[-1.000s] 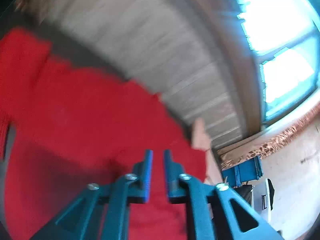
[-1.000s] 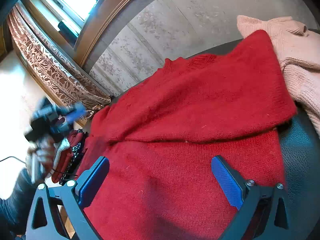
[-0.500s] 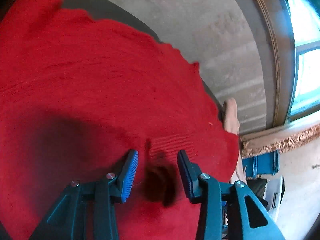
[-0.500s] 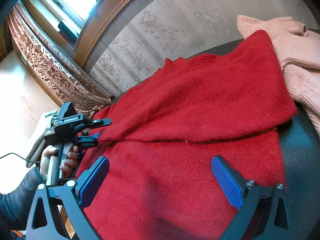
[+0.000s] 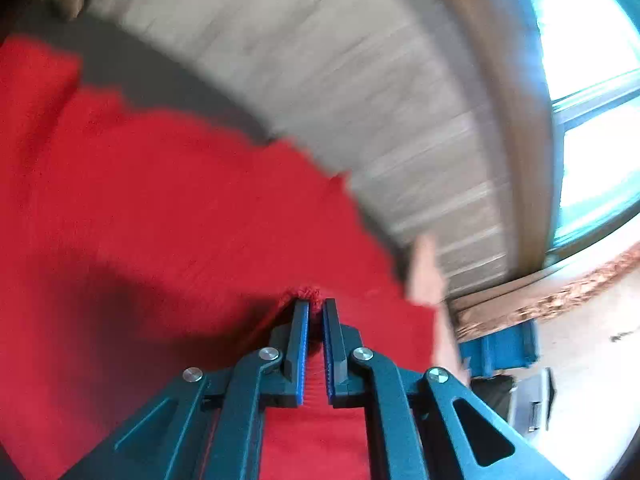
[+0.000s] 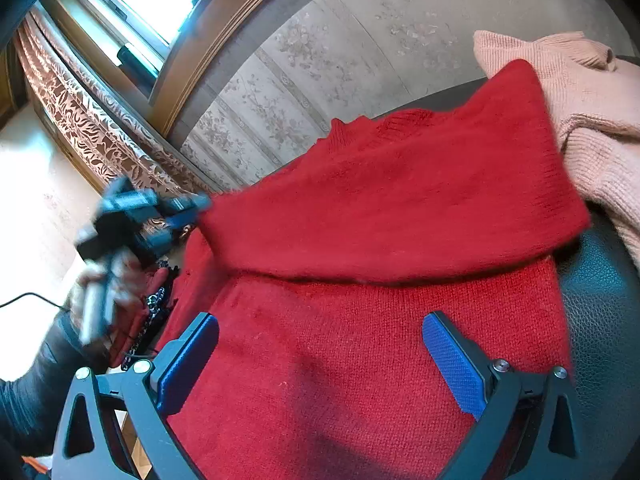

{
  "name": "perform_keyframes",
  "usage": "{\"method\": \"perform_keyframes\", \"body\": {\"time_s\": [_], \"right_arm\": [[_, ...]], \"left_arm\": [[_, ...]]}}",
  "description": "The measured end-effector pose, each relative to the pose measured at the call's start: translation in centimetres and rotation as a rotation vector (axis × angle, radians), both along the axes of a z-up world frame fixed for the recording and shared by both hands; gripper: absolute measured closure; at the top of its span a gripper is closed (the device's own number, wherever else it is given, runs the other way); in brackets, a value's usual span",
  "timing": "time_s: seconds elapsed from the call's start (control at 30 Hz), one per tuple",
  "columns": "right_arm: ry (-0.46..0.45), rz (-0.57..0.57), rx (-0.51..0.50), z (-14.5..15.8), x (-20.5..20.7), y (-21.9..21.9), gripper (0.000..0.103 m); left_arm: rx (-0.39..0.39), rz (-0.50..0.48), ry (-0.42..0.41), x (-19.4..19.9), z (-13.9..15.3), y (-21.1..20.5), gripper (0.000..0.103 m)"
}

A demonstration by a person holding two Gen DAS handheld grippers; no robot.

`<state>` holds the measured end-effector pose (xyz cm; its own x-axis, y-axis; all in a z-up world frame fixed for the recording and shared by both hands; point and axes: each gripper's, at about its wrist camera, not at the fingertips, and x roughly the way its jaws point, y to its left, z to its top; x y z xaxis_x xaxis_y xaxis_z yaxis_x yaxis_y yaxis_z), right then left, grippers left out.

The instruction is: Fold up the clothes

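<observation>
Red wool fills both views: one red sweater (image 6: pixel 360 340) lies spread on a dark leather surface (image 6: pixel 600 300), its far part already doubled over the body. The left hand-held gripper (image 5: pixel 314 308) is clamped on a cuff (image 5: pixel 308 293) at the sweater's left edge, so a sleeve fold seems under way; further folds remain. The right hand-held gripper (image 6: pixel 320 356) hangs wide open over the near hem, empty. One pink sweater (image 6: pixel 580 120) waits, far right.
</observation>
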<state>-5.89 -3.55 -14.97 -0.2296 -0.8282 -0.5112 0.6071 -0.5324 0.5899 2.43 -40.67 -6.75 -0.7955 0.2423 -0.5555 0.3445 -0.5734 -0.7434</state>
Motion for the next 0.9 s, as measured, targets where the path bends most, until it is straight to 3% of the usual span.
{"method": "perform_keyframes", "body": {"time_s": [0.1,0.2,0.33,0.57,0.63,0.77,0.9], "right_arm": [[0.002,0.001,-0.002,0.0,0.0,0.1,0.0],[0.001,0.001,-0.004,0.1,0.0,0.0,0.0],[0.0,0.002,-0.009,0.0,0.0,0.1,0.0],[0.001,0.002,-0.009,0.0,0.2,0.2,0.0],[0.001,0.003,-0.009,0.0,0.2,0.2,0.0],[0.001,0.004,-0.011,0.0,0.1,0.1,0.0],[0.003,0.005,-0.006,0.1,0.1,0.0,0.0]], "left_arm": [[-0.054,0.04,0.018,-0.4,2.6,-1.5,0.098],[-0.066,0.09,-0.039,-0.1,2.5,-3.2,0.098],[-0.013,0.16,-0.094,2.4,0.1,-5.9,0.098],[0.071,0.153,-0.254,3.0,-6.3,-7.6,0.096],[0.132,0.185,-0.198,3.5,-6.5,-8.7,0.096],[0.227,0.211,-0.091,5.1,-6.4,-10.5,0.073],[0.2,0.214,-0.095,6.2,-6.6,-11.1,0.065]]}}
